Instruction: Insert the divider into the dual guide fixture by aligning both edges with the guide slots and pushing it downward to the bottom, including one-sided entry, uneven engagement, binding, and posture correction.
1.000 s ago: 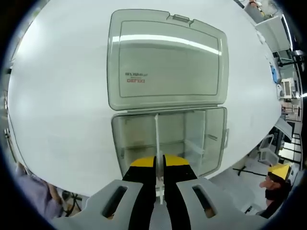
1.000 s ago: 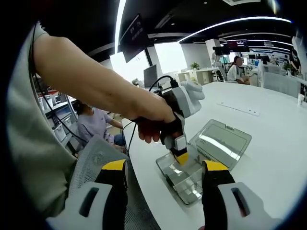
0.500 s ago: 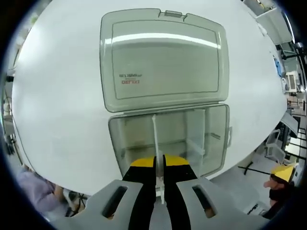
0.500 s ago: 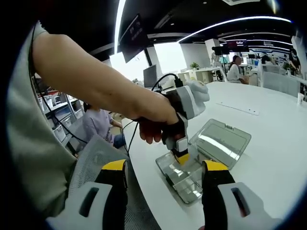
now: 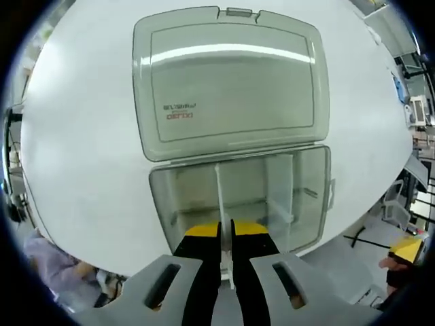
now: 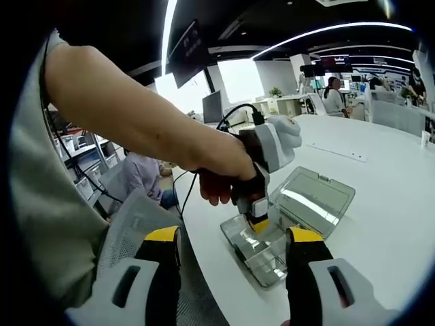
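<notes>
Since a second ago the left tongs have come lower and closer over the clear box; its open lid now sits higher in the left gripper view. Left tongs are clamped tight on the thin white divider, held upright on edge, reaching down into the box's left part toward the far wall; seating in the slots can't be told. Another divider stands to the right. Box rests on the white counter. Right tongs are spread wide, holding nothing, near the counter edge, facing the left tongs and the hand.
</notes>
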### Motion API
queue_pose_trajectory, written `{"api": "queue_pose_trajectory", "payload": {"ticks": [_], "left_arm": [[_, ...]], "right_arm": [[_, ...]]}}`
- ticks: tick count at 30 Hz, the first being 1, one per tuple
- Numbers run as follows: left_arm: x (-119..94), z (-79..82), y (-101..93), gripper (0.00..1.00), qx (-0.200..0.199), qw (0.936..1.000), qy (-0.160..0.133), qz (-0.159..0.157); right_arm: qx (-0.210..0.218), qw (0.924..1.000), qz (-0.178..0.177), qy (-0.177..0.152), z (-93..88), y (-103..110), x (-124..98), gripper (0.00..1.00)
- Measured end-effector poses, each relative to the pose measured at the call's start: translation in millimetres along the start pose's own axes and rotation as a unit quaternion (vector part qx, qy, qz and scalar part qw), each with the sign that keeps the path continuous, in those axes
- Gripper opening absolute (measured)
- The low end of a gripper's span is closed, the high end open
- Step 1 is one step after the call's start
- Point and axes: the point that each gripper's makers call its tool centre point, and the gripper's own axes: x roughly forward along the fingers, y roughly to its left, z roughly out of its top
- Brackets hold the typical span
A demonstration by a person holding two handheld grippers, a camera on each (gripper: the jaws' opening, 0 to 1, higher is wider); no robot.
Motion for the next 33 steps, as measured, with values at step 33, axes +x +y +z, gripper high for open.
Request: {"api": "queue_pose_trajectory", "payload": {"ticks": [33], "left_arm": [[17.1, -1.2, -0.1, 0.03, 0.014, 0.9999, -0.001, 0.009]], "right_arm": [[0.006, 0.9999, 0.000, 0.009, -4.8, -2.9, -1.7, 0.60]]}}
